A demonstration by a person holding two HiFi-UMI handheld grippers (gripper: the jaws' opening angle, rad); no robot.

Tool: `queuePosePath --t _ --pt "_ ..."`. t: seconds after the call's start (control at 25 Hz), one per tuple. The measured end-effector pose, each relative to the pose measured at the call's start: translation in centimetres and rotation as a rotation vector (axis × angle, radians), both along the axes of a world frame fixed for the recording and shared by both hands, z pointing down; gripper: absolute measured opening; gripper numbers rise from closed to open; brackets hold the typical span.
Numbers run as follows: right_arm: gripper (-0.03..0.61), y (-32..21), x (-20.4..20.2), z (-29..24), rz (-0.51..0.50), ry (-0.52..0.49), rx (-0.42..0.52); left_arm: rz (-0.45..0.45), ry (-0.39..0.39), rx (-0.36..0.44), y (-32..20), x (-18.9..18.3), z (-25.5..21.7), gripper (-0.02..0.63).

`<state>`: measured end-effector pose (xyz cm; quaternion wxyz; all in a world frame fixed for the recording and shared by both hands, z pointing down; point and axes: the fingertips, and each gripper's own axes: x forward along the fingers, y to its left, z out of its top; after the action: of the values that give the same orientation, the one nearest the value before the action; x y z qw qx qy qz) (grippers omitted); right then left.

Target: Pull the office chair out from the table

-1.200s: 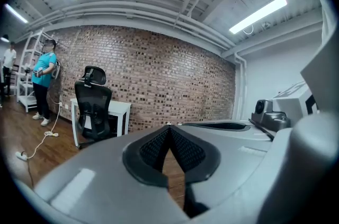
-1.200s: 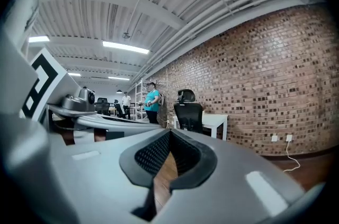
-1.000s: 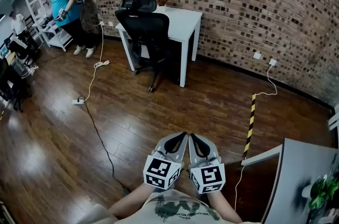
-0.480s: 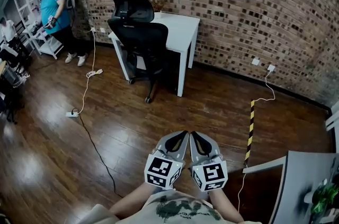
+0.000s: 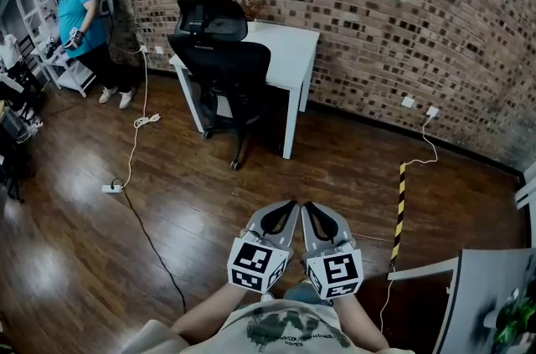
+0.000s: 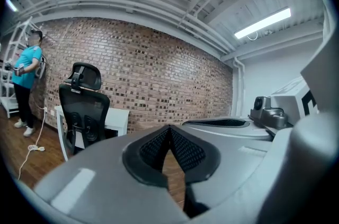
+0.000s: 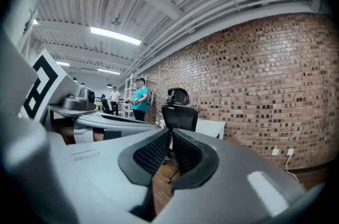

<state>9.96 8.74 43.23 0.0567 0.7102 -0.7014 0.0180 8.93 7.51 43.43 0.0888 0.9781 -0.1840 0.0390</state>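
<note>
A black mesh-backed office chair with a headrest (image 5: 219, 64) stands pushed in against a white rectangular table (image 5: 285, 51) at the far side of the room. Its back is turned toward the camera and its wheeled base rests on the dark wood-plank floor (image 5: 335, 168). The table sits against a red brick wall (image 5: 377, 9). Well apart from the chair, across a wide stretch of floor, the left gripper (image 5: 287, 210) and the right gripper (image 5: 308, 210) are held side by side near the person's body, pointing toward the chair. Each has its jaws pressed together with nothing between them. A white cable with a power strip (image 5: 111, 187) trails over the floor to the left, and a strip of yellow-and-black tape (image 5: 399, 210) runs to the right. A person in a teal shirt (image 5: 74, 9) works at white shelving (image 5: 74, 74) in the far left corner. By the look of it the task is barely begun: neither gripper touches the chair, so the approach, the grasp and the pull all remain.
</note>
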Motion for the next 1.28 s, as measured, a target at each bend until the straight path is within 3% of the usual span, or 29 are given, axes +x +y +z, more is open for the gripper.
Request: queuePosePath --t 0.24,0.96,1.28 --pt "0.005 -4.4 2.8 0.3 -0.014 -0.006 0.013 -0.022 -0.01 0.012 -4.8 2.6 0.4 0.015" --pt "0.005 -22.9 13.6 -1.9 -0.183 -0.039 0.085 -0.153 -0.057 0.07 -22.8 14.0 -1.5 0.015" --pt "0.005 -28.3 15.1 -1.8 -0.284 -0.044 0.085 -0.274 -0.065 0.066 -28.8 13.9 -1.7 0.015"
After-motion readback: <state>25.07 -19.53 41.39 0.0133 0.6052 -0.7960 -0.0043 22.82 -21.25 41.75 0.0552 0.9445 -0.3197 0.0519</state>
